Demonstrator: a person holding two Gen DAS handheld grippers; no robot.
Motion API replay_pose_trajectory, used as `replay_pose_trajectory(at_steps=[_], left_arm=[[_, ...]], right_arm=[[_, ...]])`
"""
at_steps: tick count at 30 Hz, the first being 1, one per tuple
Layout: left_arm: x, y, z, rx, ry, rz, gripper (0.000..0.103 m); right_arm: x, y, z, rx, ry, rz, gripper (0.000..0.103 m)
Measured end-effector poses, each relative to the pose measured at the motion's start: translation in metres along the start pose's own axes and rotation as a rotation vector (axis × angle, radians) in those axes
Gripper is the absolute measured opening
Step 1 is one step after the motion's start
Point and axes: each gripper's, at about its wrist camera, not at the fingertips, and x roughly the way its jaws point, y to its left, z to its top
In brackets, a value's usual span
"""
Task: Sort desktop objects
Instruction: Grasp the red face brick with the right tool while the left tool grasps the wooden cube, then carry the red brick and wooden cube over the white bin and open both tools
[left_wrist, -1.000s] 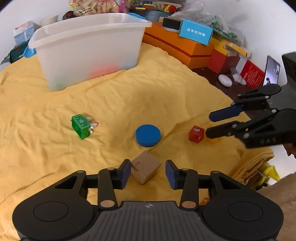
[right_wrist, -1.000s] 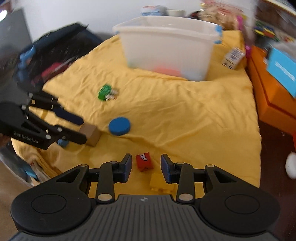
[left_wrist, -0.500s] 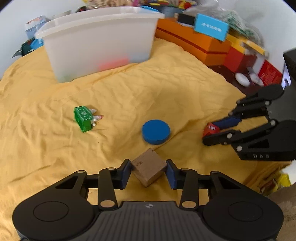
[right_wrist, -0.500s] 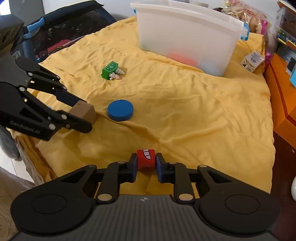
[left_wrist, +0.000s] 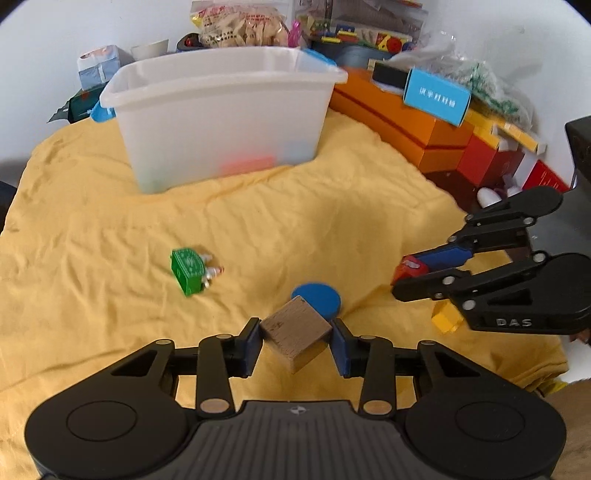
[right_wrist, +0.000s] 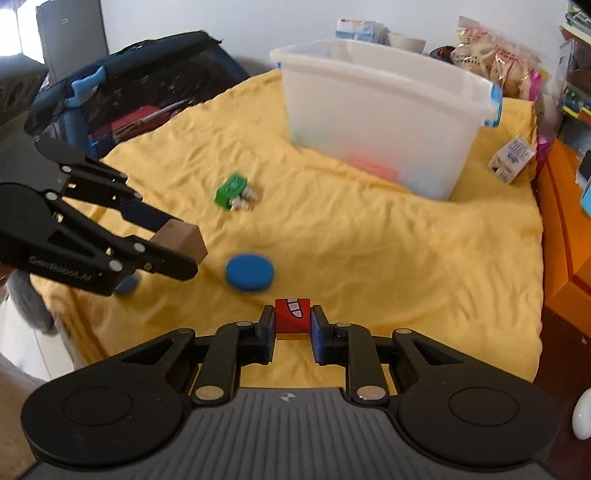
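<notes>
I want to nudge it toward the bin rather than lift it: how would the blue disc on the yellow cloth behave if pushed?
The blue disc lies flat, so it would probably slide, not roll. The wrinkled yellow cloth may drag or bunch under it. It looks rigid and low, so tipping seems unlikely.

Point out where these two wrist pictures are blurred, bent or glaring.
Left wrist view: fisheye bending curves the white bin and darkens the corners; the green toy and yellow cloth are slightly motion-smeared, while the wooden block stays fairly sharp. Right wrist view: the blue disc is smeared; daylight washes out the top-left corner; the red block is crisp.
</notes>
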Motion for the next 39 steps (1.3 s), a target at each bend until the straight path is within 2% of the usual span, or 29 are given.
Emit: replay_pose_trajectory(at_steps=[8,16,19,26,33,39], left_arm=[[-0.019,0.03,0.032,0.046,-0.065,-0.032,0.043],[-0.031,0.068,0.085,0.136,-0.175,-0.078,0.043],[-0.033,0.078,0.108,0.166,-0.224,-0.098,0.043],[-0.031,0.082,0.164,0.207,-0.314,-0.062,0.043],[0.002,0.089,0.204,0.142,-0.299,0.0,0.043],[0.037,0.095,0.206,0.085,-0.213,0.04,0.043]], right_arm=[[0.011,0.004,0.028,0.101,0.023,-0.094,0.022],[0.006,0.008,0.071,0.173,0.001,-0.218,0.022],[0.001,0.0,0.089,0.198,-0.024,-0.229,0.022],[0.001,-0.023,0.144,0.126,-0.107,-0.3,0.022],[0.01,-0.061,0.178,0.195,-0.19,-0.298,0.022],[0.033,-0.08,0.183,0.249,-0.176,-0.274,0.022]])
